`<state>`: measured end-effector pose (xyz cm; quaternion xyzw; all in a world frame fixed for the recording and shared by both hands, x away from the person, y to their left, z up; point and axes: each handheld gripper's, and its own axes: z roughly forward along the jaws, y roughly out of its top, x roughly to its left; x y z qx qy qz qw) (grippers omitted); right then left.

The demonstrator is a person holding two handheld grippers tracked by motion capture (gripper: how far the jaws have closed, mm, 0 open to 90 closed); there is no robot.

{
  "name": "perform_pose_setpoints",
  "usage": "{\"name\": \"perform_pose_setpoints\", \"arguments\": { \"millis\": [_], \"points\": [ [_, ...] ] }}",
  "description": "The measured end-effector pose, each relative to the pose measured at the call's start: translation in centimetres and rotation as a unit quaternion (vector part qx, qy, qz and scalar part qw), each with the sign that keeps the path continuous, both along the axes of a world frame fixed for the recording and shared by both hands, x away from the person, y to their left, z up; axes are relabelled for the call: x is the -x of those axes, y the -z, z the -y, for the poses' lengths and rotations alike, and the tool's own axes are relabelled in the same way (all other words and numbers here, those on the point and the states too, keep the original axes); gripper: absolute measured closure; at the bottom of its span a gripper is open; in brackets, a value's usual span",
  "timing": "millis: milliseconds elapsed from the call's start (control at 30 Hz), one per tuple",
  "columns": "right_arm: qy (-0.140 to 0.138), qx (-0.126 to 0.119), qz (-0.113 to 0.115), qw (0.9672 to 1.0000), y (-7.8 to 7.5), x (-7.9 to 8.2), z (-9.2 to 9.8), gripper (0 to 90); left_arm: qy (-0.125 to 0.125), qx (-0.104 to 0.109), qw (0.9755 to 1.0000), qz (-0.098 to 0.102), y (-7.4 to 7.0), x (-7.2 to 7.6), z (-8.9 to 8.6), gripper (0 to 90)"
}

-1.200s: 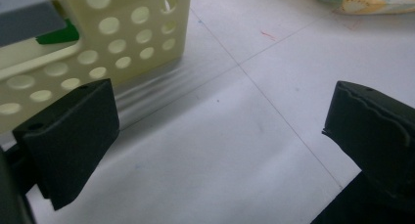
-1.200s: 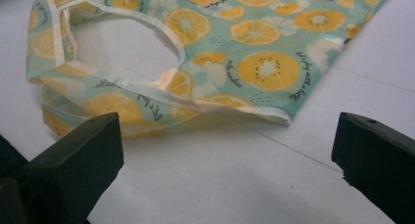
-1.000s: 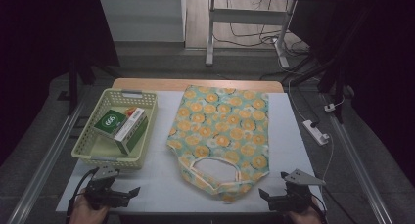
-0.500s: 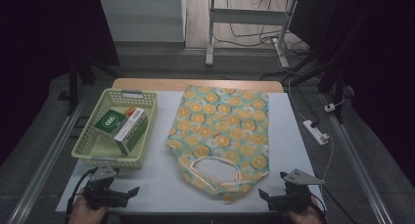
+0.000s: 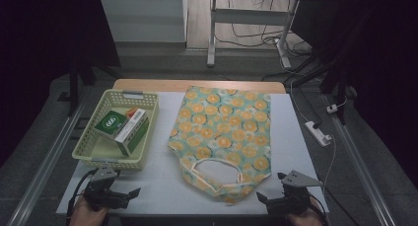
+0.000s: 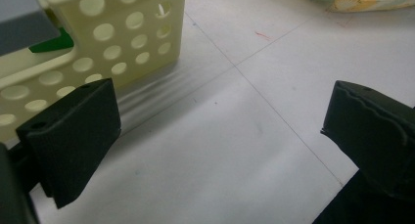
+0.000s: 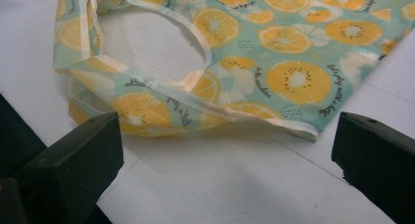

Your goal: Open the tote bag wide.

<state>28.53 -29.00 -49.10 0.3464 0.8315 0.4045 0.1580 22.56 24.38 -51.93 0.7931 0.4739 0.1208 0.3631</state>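
While both jaws stand wide apart and empty, the left hand-held gripper (image 5: 129, 193) and right hand-held gripper (image 5: 262, 199) rest at the tabletop (image 5: 296, 137) near edge. Risk: snagging only one layer of the centred fruit-print bag (image 5: 224, 132).

Basket (image 5: 98, 149) holding a box (image 5: 123, 129) lies left of bag (image 5: 222, 132).

Just ahead of the left hand-held gripper (image 5: 129, 195) stood a pale yellow perforated basket (image 5: 93, 154) on the white desk (image 5: 157, 186), holding a green-and-white box (image 5: 117, 125). In front of the right hand-held gripper (image 5: 262, 198), near it but apart, a fruit-print tote bag (image 5: 226, 127) lay flat, handle opening nearest. Well off to that gripper's right, a white power strip (image 5: 318, 132) lay on the floor.
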Motion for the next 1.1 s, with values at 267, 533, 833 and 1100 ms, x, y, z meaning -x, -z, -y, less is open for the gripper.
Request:
{"name": "perform_pose_setpoints", "arguments": {
  "millis": [267,533,833,1100],
  "points": [
    [-0.027,-0.013,0.002,0.9996,-0.3,-0.1,-0.9,0.0,0.009,-0.002,1.0,-0.002,0.0,-0.1,0.1,0.7],
    [-0.054,-0.015,-0.008,0.9984,-0.5,-0.3,-1.9,0.0,0.004,0.003,1.0,-0.006,0.1,-0.1,0.0,0.6],
    [-0.08,0.014,-0.022,0.9965,-0.2,-0.6,-3.8,0.0,0.007,0.003,0.9999,-0.009,0.1,-0.2,0.0,0.5],
    [-0.109,0.024,-0.019,0.9936,-0.5,-0.3,-6.3,0.0,0.005,0.006,0.9999,-0.012,0.1,-0.3,-0.1,0.5]
  ]
}}
